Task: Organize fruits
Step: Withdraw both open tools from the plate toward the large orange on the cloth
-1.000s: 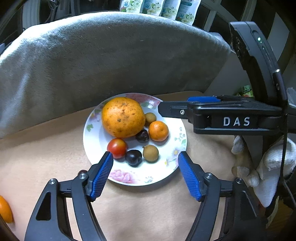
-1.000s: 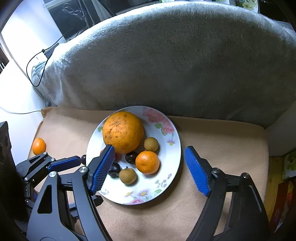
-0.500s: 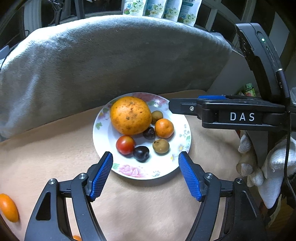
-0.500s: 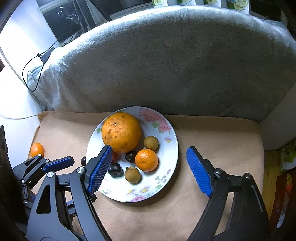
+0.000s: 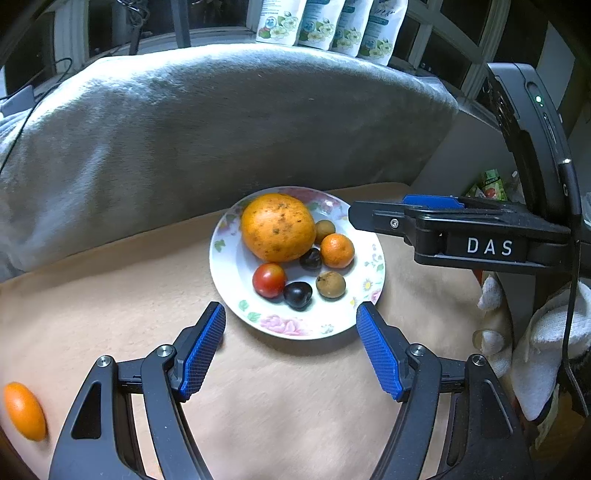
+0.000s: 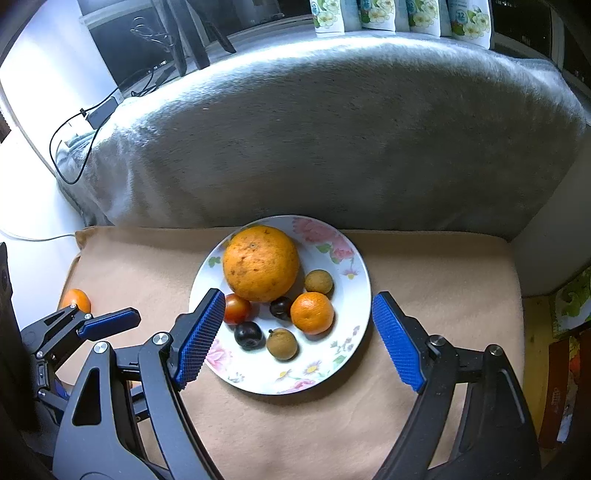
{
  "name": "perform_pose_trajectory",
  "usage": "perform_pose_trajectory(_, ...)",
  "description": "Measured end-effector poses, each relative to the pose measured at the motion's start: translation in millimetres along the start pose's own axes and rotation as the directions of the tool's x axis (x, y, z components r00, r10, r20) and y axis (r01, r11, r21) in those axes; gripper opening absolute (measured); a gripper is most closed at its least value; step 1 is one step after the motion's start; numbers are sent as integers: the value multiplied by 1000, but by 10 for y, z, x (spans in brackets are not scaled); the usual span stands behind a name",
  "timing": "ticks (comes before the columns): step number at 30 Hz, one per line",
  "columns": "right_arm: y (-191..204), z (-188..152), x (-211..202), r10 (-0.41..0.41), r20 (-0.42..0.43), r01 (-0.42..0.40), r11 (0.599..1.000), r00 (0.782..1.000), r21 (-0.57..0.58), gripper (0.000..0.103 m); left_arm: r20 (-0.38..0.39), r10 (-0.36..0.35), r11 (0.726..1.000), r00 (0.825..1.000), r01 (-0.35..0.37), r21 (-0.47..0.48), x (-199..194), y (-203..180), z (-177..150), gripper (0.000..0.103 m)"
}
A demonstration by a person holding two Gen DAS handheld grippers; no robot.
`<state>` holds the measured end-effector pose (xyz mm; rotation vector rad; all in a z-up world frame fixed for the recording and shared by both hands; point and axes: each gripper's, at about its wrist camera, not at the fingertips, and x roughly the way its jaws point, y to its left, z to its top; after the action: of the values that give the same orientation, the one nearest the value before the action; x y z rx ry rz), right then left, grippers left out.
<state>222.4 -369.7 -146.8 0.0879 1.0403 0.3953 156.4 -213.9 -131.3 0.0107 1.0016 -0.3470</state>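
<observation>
A floral white plate (image 5: 236, 280) (image 6: 343, 362) on the tan cushion holds a big orange (image 5: 277, 227) (image 6: 260, 263), a small mandarin (image 5: 337, 250) (image 6: 311, 312), a tomato (image 5: 269, 280) (image 6: 236, 309), two dark plums (image 5: 297, 294) (image 6: 248, 334) and two brown longans (image 5: 330, 284) (image 6: 282, 343). My left gripper (image 5: 290, 330) is open and empty, hovering at the plate's near rim. My right gripper (image 6: 298, 323) is open and empty above the plate's near half. A loose mandarin (image 5: 24, 410) (image 6: 76, 300) lies on the cushion at far left.
A grey blanket-covered backrest (image 5: 221, 122) (image 6: 332, 140) rises behind the plate. Packets (image 5: 332, 22) stand on a ledge beyond it. A gloved hand (image 5: 535, 347) holds the right gripper at the right. A cable (image 6: 70, 147) runs at the left; the cushion drops off at the right.
Both grippers have drawn back from the plate and risen a little, so the plate looks smaller and farther. Both stay open and empty. The fruits have not moved.
</observation>
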Motion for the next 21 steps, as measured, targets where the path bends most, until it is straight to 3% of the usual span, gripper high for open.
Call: perform_pose_trajectory(21, 497, -145, -122, -47, -1, 47, 999, 999, -20, 84, 3, 16, 999, 1000, -16, -35, -389, 456, -233, 74)
